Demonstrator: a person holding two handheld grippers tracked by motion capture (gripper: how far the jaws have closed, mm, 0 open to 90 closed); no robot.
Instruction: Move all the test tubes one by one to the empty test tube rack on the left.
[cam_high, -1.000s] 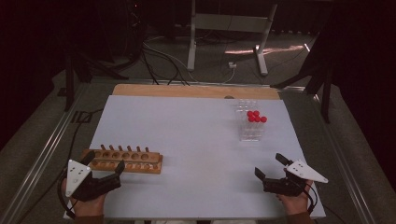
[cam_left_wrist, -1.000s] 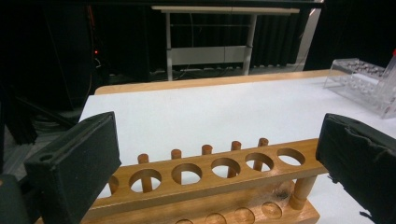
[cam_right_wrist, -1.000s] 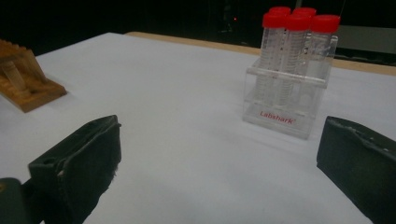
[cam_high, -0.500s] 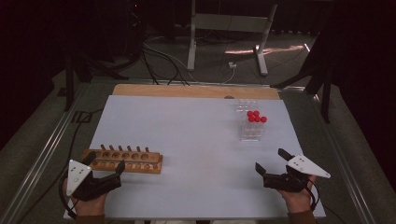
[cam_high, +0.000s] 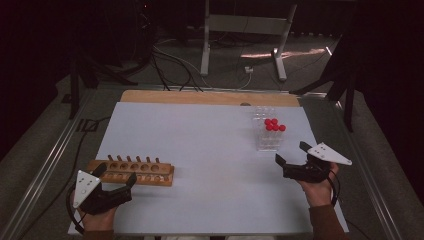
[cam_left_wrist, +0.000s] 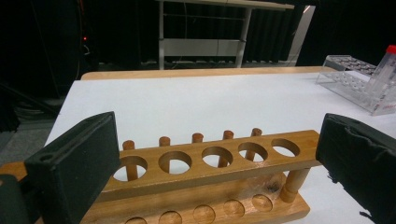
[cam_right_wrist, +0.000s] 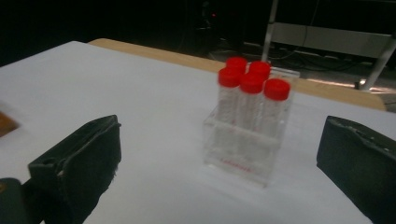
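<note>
Capping clear tubes (cam_right_wrist: 252, 102): red lids

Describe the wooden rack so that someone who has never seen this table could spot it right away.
On the white table, look at the near left part, just ahead of the left gripper. The wooden test tube rack lies there, empty, with round holes and pegs, unlike the clear rack holding red-capped tubes.

Wooden rack (cam_high: 134, 172) left, tube rack (cam_high: 268, 136) far right.
</note>
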